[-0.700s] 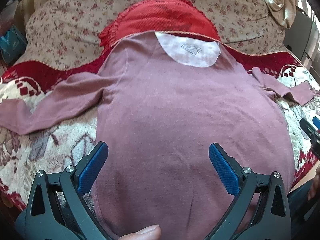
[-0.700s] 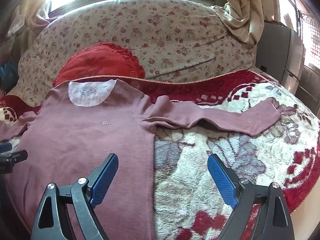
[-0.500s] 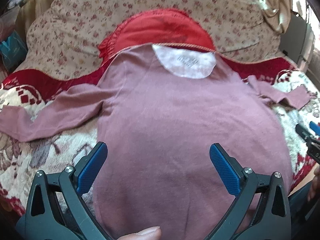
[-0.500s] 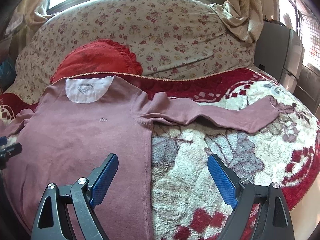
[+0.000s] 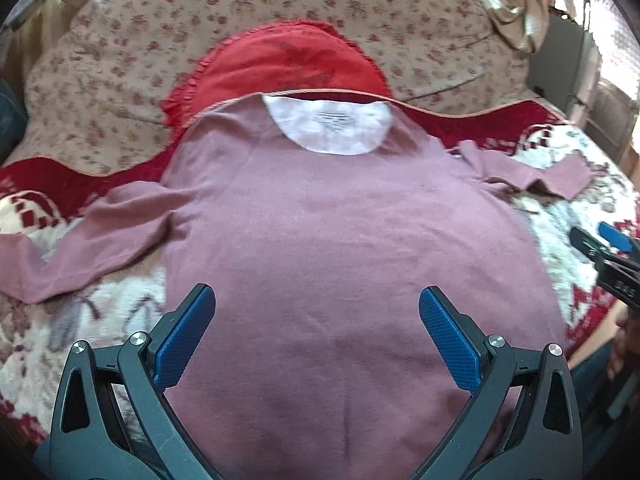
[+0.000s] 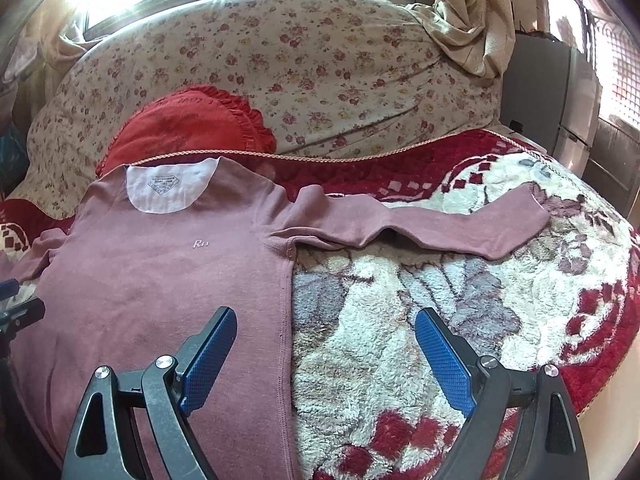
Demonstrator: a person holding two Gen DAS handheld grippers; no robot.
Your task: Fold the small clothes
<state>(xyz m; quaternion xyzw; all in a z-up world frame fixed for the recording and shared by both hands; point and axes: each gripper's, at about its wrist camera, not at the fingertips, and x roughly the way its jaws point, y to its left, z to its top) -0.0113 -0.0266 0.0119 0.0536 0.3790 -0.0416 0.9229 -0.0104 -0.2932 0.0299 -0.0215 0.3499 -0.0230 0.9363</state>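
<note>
From the left wrist view, a dusty-pink long-sleeved knit shirt (image 5: 340, 240) lies spread flat, front up, on a fluffy cream, grey and red floral blanket (image 5: 52, 328) covering the bed. Its white inner neck patch (image 5: 332, 128) faces up at the far end, close against a red frilled cushion (image 5: 288, 60), and one sleeve stretches out to each side. The left tongs (image 5: 316, 320) hang spread wide over the lower body of the shirt, blue pads apart, grasping nothing; whether the tips touch the cloth I cannot tell. The tip of the right tongs (image 5: 604, 248) pokes in at the right edge.

From the right wrist view, the shirt (image 6: 160, 280) fills the left half, a small pale logo on the chest, with its one sleeve (image 6: 420, 224) laid across the blanket (image 6: 400, 320) toward the right, slightly rumpled. The right tongs (image 6: 324, 340) stand wide apart and empty, straddling the shirt's stitched side seam: one pad over the pink cloth, the other over the blanket.
</note>
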